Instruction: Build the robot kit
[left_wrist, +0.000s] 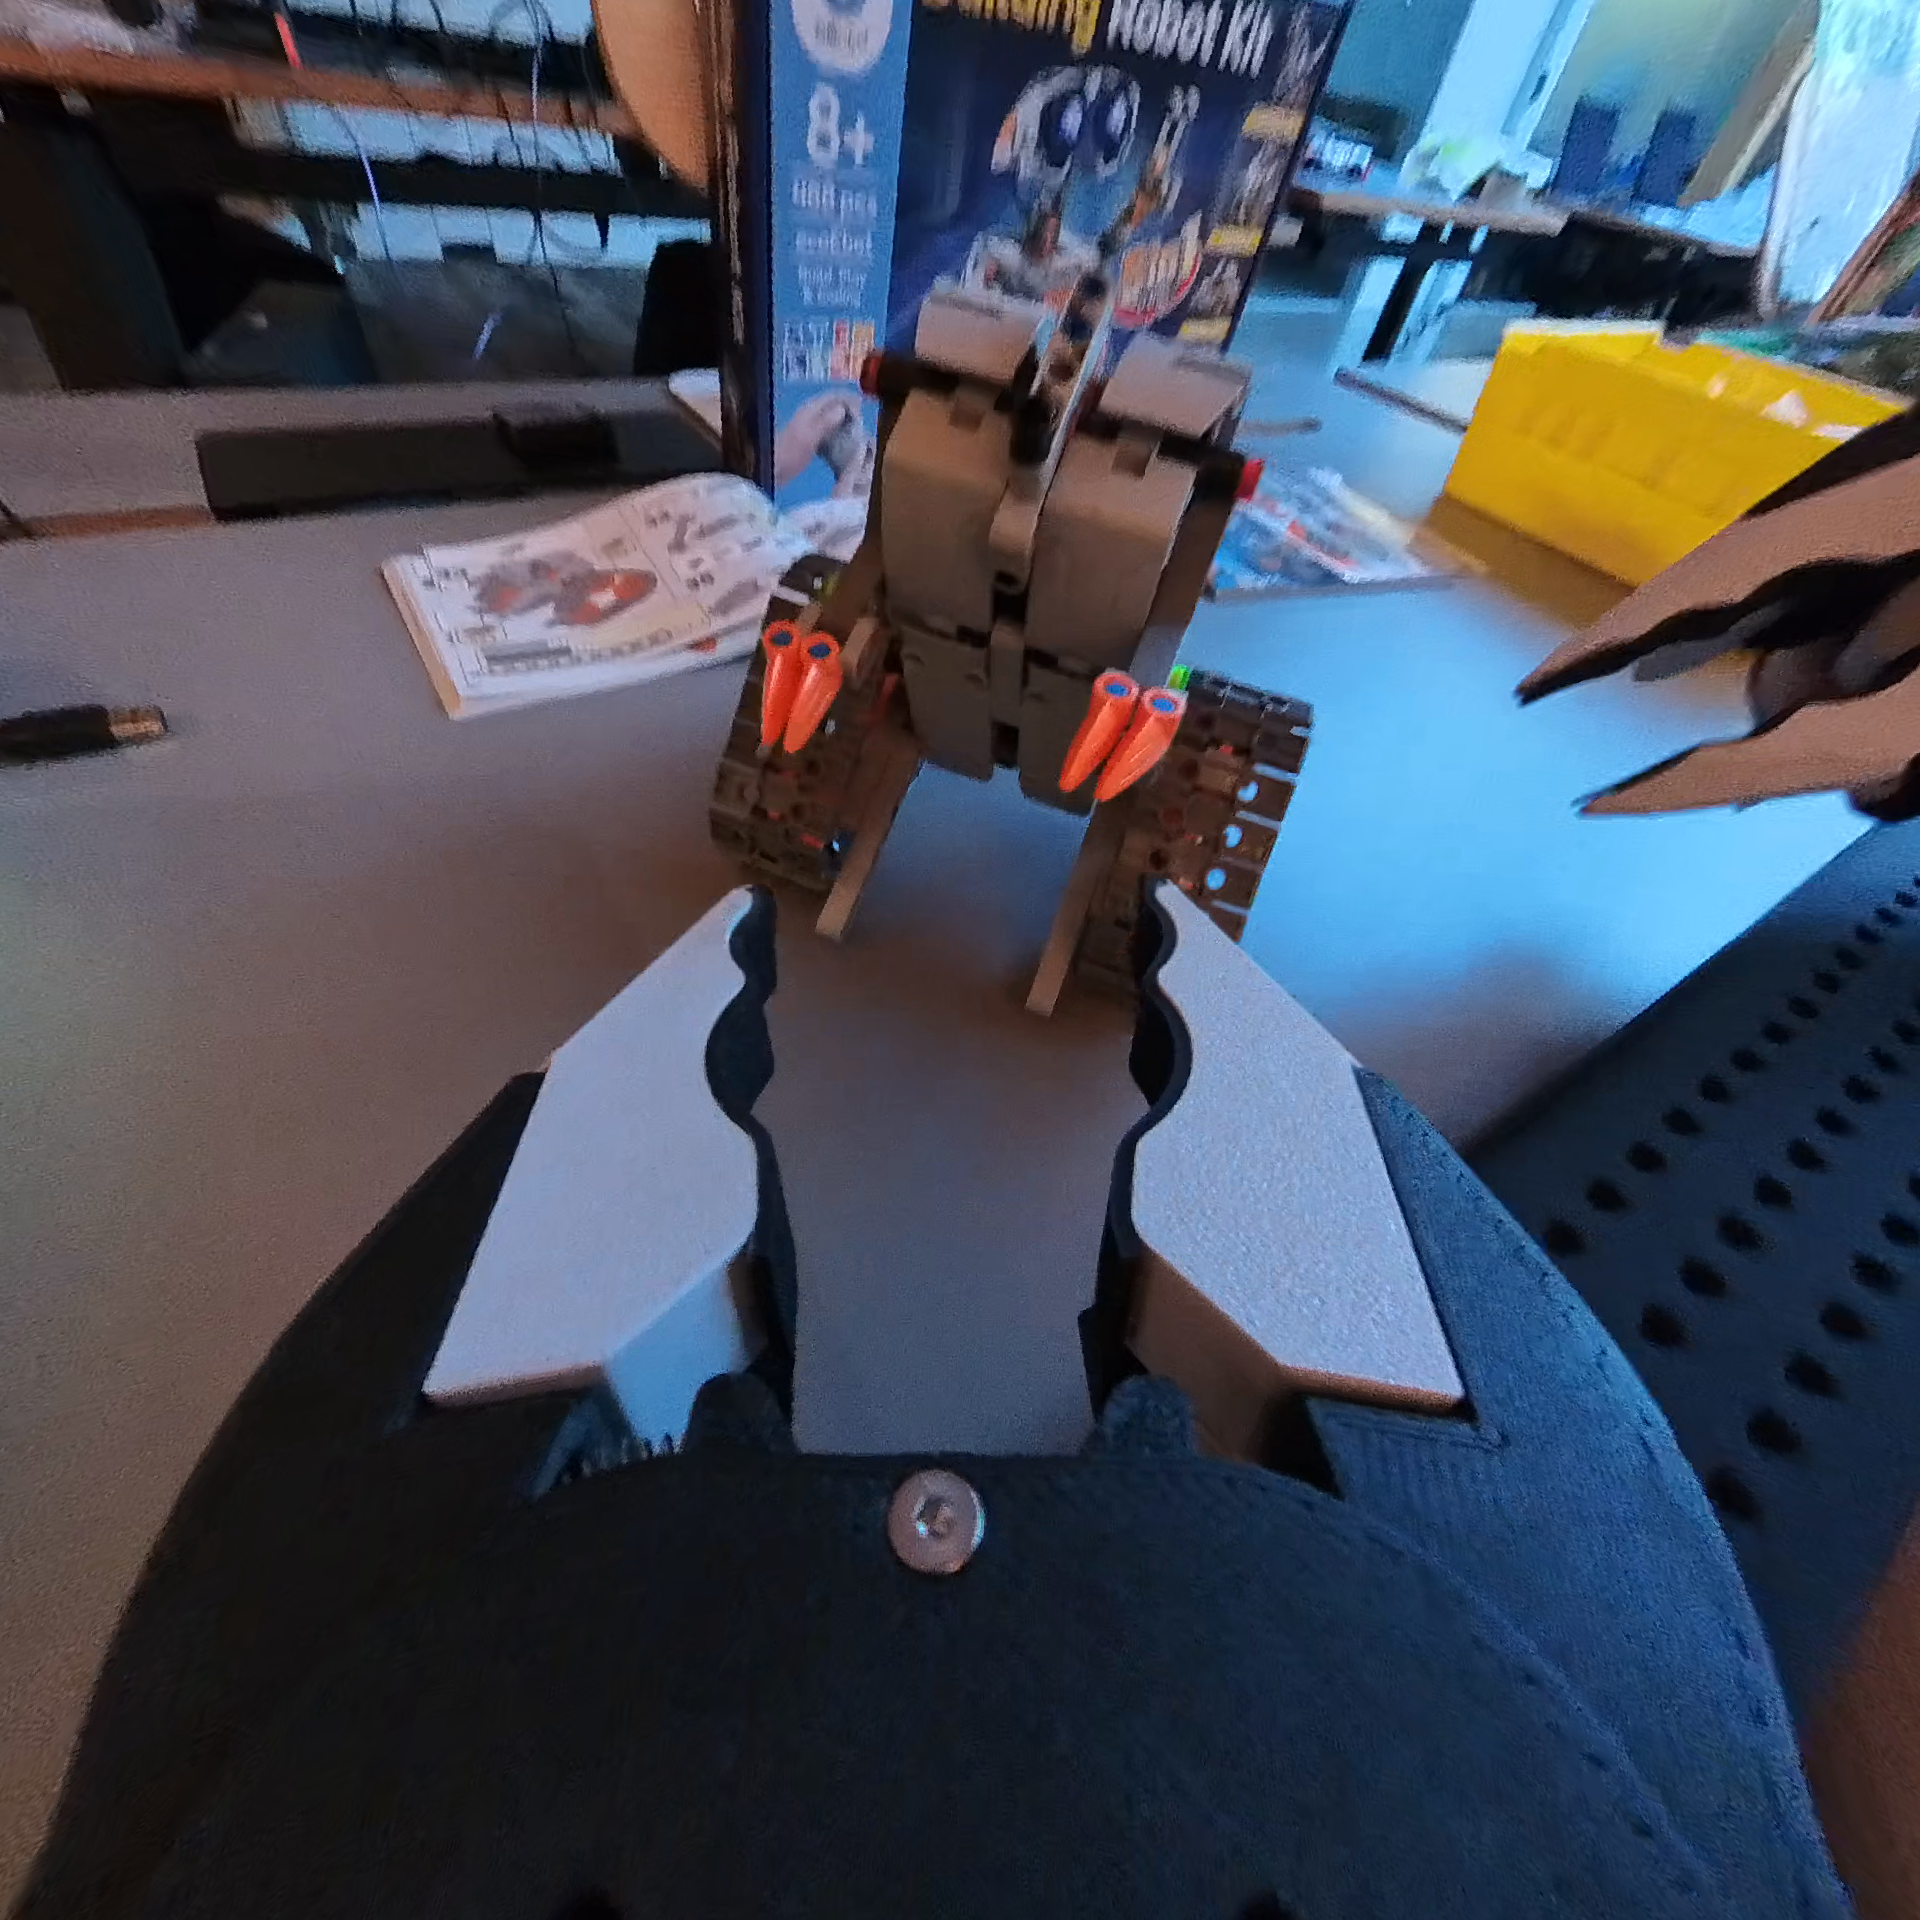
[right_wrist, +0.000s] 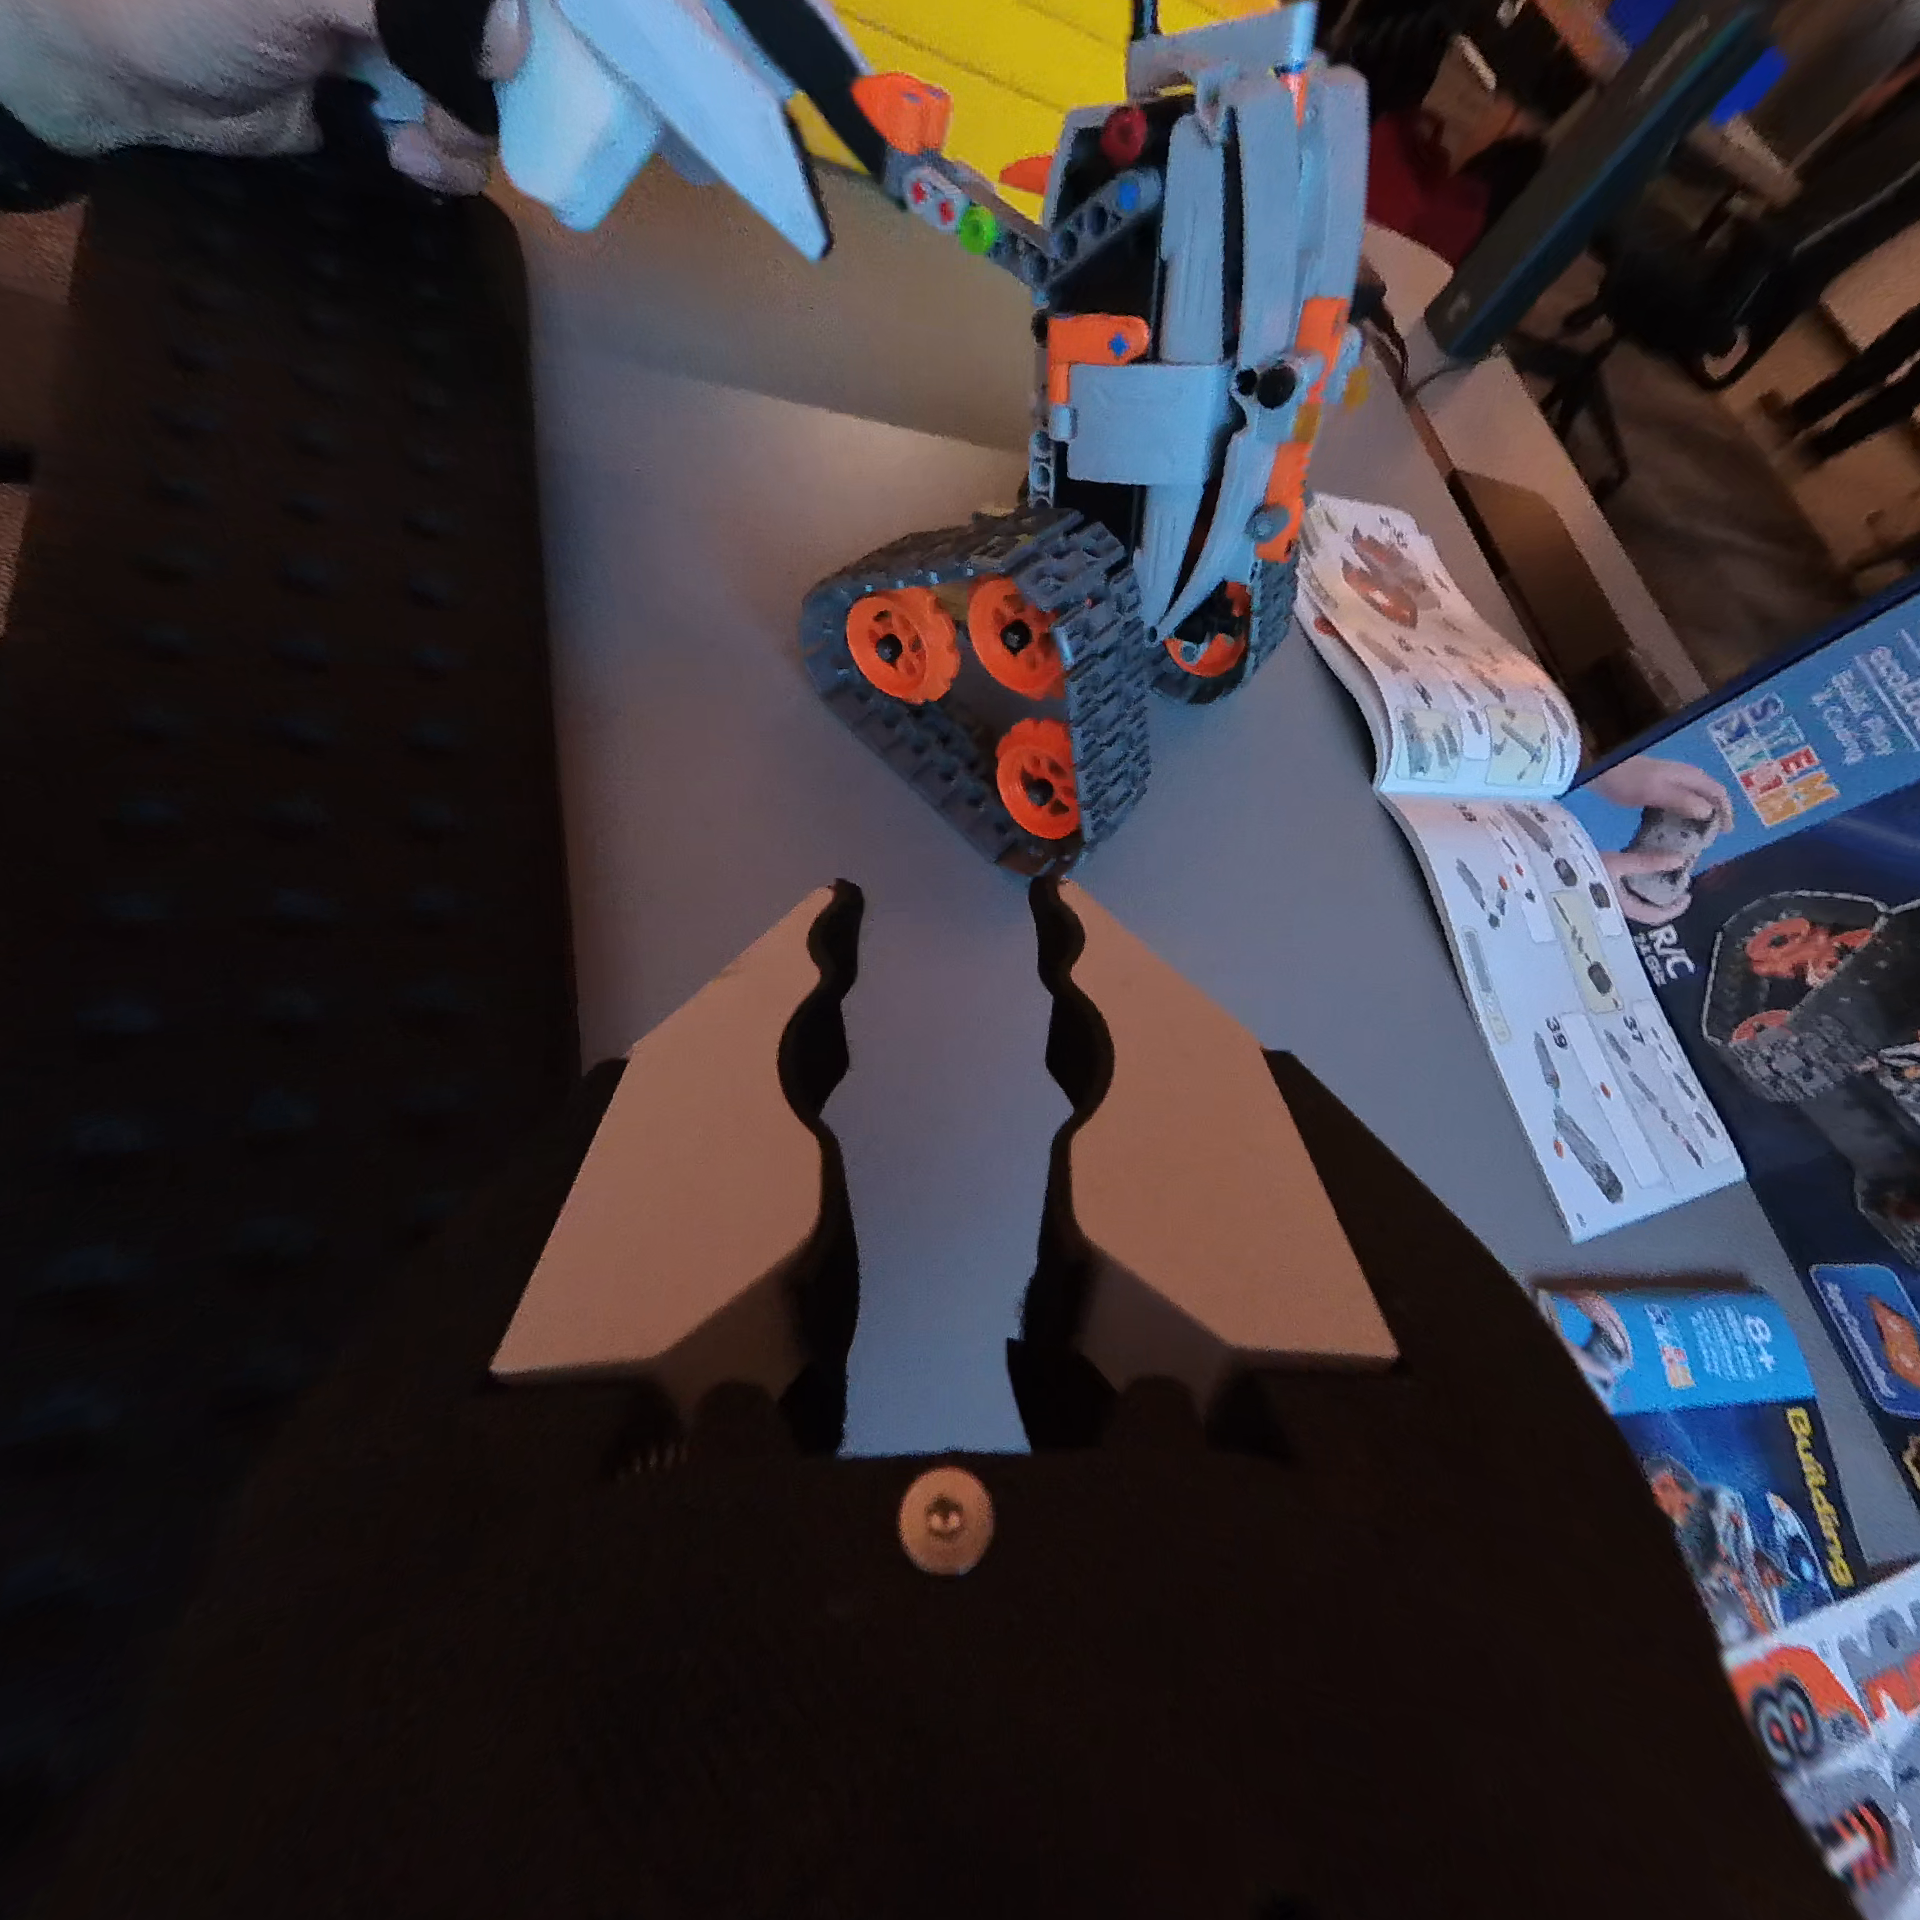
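- Grey table (left_wrist: 312, 883) in a cluttered workshop, shelves and desks blurred behind.
- On the table, upright: a toy robot (left_wrist: 1039, 582) of grey building blocks, on dark tracks with orange wheels (right_wrist: 899, 642), orange cones at its front.
- Directly behind it, a blue kit box (left_wrist: 997, 208) standing on end; an open instruction booklet (left_wrist: 582, 592) lying flat just beside the box.
- Farther right, a yellow bin (left_wrist: 1642, 436); along the near right edge, a black perforated board (left_wrist: 1745, 1195).
- Left gripper (left_wrist: 951, 925) hovering low just in front of the robot's tracks, jaws spread wide, holding nothing, right fingertip (left_wrist: 1179, 925) close by one track.
- Right gripper (right_wrist: 945, 899) aimed at the robot's tracked side, jaws parted with a narrower gap, empty, tips just short of the track; whether touching, unclear.
- Second booklet and box lying flat at the right of the right wrist view.
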